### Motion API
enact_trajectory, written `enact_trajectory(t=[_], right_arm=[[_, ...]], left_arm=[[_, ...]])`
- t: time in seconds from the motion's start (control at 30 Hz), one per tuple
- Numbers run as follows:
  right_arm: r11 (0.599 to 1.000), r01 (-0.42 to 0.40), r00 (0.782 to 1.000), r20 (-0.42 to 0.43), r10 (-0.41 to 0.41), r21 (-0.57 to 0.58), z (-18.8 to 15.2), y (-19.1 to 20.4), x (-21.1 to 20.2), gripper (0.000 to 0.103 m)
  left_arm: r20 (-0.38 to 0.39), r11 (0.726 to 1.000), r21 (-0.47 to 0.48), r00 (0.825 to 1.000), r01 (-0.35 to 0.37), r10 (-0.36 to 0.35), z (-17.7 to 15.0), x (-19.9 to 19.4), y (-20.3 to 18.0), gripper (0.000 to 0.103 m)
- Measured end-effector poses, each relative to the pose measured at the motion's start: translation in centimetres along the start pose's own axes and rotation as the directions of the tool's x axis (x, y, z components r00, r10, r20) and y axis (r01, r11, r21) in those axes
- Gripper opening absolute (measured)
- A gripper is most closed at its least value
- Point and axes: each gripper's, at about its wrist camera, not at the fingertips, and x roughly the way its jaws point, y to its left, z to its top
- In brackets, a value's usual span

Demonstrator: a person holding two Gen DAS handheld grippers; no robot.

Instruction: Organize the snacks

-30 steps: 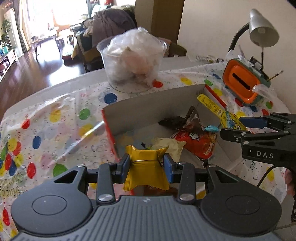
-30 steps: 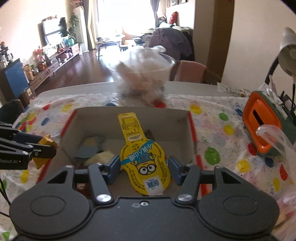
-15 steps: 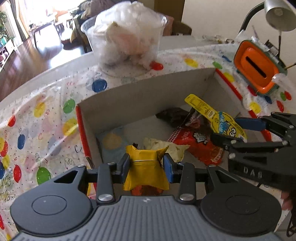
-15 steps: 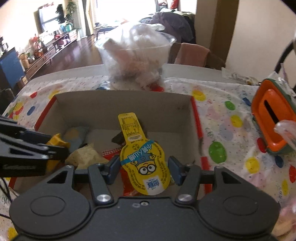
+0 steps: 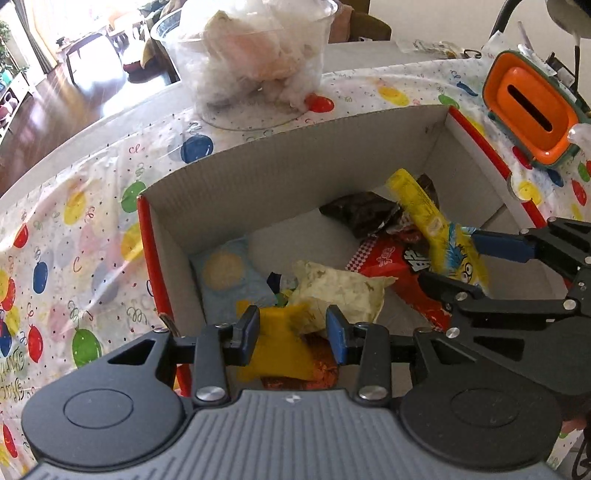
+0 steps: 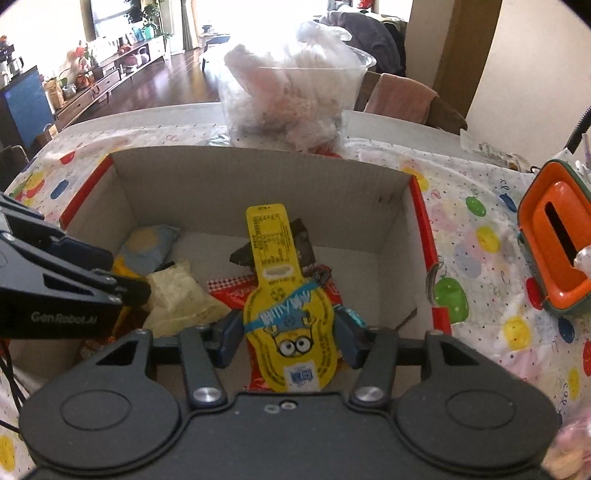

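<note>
An open cardboard box (image 5: 295,173) with red edges holds several snack packets: a light blue one (image 5: 225,269), a pale yellow one (image 5: 340,288), a red one (image 5: 391,258) and a dark brown one (image 5: 362,214). My left gripper (image 5: 293,328) is low over the box's near left corner, shut on a small yellow packet (image 5: 280,343), which looks blurred. My right gripper (image 6: 290,336) is shut on a long yellow cartoon-face packet (image 6: 269,251) and hangs inside the box (image 6: 258,184) over the red packet (image 6: 229,295). The left gripper (image 6: 125,275) shows at the left edge of the right wrist view.
A clear plastic tub (image 5: 255,62) stuffed with bags stands behind the box. An orange and green holder (image 5: 528,103) sits to the right, with a lamp (image 5: 569,14) behind it. A balloon-print cloth (image 5: 74,229) covers the table. A hand (image 5: 572,428) is at the right edge.
Both grippers have come down and forward, from above the near rim into the box. The small yellow packet now sits lower between the left pads. The right grip looks unchanged.
</note>
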Motion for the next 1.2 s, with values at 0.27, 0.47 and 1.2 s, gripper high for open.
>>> enact_trajectory(t=[0.27, 0.47, 1.2], right_arm=[[1.000, -0.028, 0.999, 0.017, 0.028, 0.010, -0.1, -0.2, -1.1, 0.064], [0.998, -0.055, 0.998, 0.043, 0.054, 0.018, -0.3, -0.2, -2.8, 0.071], [0.991, -0.128, 0.973, 0.196, 0.119, 0.033, -1.1, 0.0, -10.3, 0.098]], left_arm=[[0.033, 1.000, -0.016, 0.999, 0.012, -0.012, -0.6, -0.9, 0.1, 0.046], [0.081, 0.999, -0.033, 0.996, 0.032, -0.029, -1.5, -2.5, 0.7, 0.058], [0.320, 1.000, -0.029, 0.947, 0.009, 0.001, -5.8, -10.1, 1.2, 0.073]])
